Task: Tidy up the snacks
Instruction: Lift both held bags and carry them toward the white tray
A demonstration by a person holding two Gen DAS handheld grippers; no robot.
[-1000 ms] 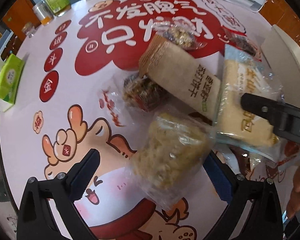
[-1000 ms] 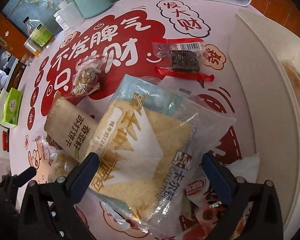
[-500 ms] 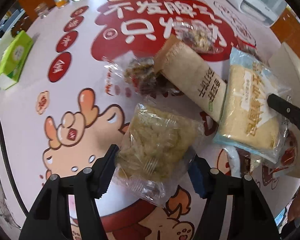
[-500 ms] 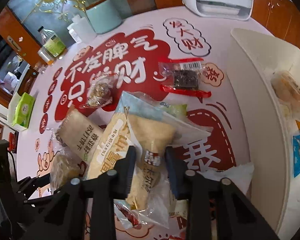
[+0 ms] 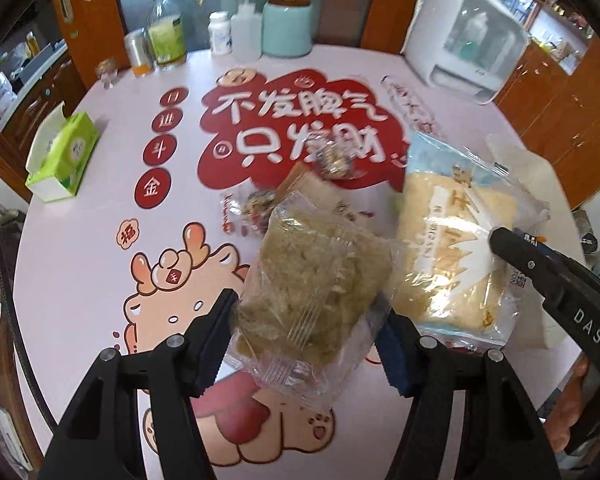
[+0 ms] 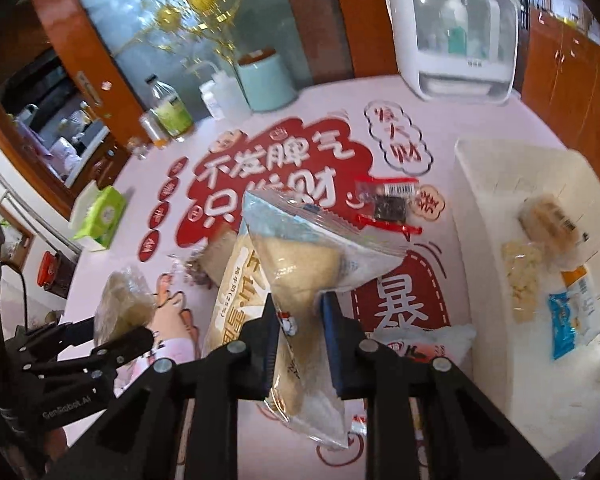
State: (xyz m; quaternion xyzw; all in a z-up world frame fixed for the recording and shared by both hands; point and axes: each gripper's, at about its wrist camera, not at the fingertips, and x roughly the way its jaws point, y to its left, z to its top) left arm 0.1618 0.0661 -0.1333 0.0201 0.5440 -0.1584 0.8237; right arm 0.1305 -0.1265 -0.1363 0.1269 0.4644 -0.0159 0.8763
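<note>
My left gripper [image 5: 306, 334] is shut on a clear-wrapped puffed rice cake [image 5: 312, 284] and holds it above the table. It also shows in the right wrist view [image 6: 122, 306]. My right gripper [image 6: 300, 338] is shut on a blue-and-white bagged bread [image 6: 296, 276] and holds it off the table. The bread also shows in the left wrist view [image 5: 452, 252]. A white bin [image 6: 484, 216] at the right holds several snacks. A brown cracker pack [image 5: 320, 192], a nut bar [image 5: 248, 212] and a dark red-wrapped snack [image 6: 388, 208] lie on the table.
The round table has a pink and red printed cover [image 5: 100, 248]. A green tissue box [image 5: 62, 154] sits at the left. Bottles [image 5: 166, 38] and a teal canister [image 5: 287, 26] stand at the back. A white appliance [image 5: 464, 38] is at the back right.
Both grippers have closed on their packs and lifted them off the table. The views have tilted up, and more of the room shows.
</note>
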